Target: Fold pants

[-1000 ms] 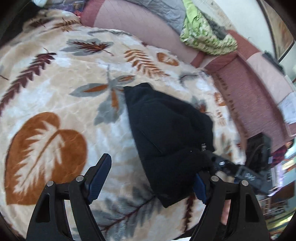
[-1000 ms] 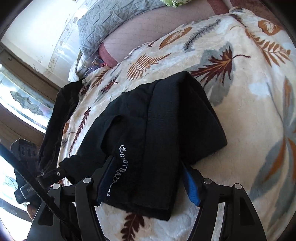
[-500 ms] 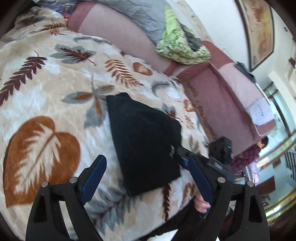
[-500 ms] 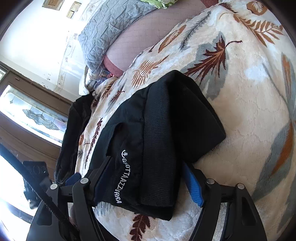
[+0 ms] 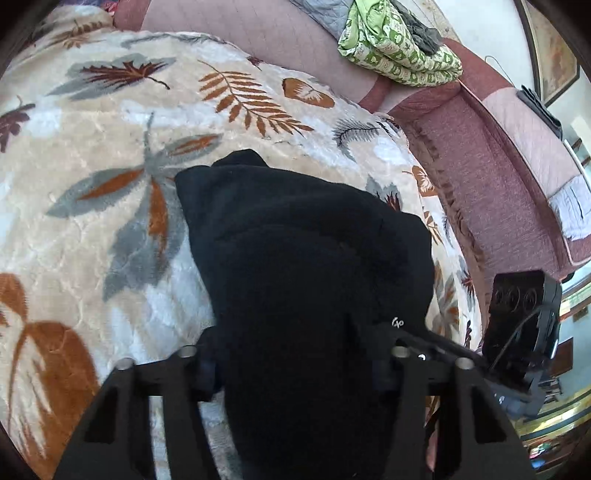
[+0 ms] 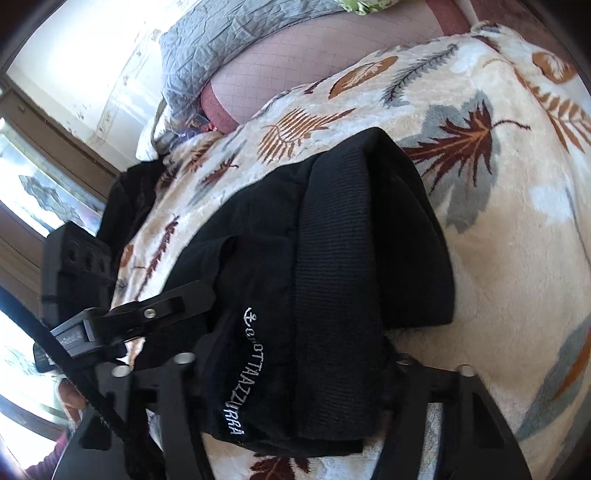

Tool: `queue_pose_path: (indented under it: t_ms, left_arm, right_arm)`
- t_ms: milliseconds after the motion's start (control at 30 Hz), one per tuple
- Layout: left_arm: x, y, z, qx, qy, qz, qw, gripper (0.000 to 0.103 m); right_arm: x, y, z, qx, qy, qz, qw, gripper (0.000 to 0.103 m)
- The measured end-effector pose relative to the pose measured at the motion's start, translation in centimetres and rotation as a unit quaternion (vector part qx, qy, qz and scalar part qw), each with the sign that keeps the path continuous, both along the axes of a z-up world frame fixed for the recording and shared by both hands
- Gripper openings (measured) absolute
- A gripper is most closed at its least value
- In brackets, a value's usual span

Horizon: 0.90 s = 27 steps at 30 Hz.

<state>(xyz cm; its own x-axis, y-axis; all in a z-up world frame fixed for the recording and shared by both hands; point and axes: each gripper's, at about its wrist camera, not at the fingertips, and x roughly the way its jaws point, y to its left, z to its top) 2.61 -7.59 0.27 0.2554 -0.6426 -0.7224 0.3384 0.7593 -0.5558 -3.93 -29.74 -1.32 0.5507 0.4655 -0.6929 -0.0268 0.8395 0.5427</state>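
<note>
Black pants (image 5: 303, 266) lie folded into a thick bundle on a cream blanket (image 5: 92, 177) with leaf prints. In the right wrist view the pants (image 6: 332, 266) show a ribbed waistband and white lettering. My left gripper (image 5: 295, 365) has the near end of the bundle between its fingers, which press against the cloth on both sides. My right gripper (image 6: 291, 369) has the lettered end of the bundle between its fingers in the same way. Each gripper shows at the edge of the other's view.
A mauve sofa back (image 5: 258, 33) runs behind the blanket, with a green patterned cloth (image 5: 399, 40) and a grey quilt (image 6: 229, 40) on it. More dark clothing (image 6: 129, 199) lies at the blanket's far left edge. A window (image 6: 37, 192) is at left.
My left gripper moved in from open and clear of the pants, and now its fingers close on the bundle's near end. My right gripper's fingers narrowed onto the lettered end.
</note>
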Motion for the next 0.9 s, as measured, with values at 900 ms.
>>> queue_pose_path:
  t_ms: [900]
  left_arm:
    - [2.2, 5.5, -0.8, 0.007, -0.013, 0.045, 0.9989, 0.052]
  right_arm:
    - [0.1, 1.8, 1.1, 0.024, -0.002, 0.051, 0.998, 0.04]
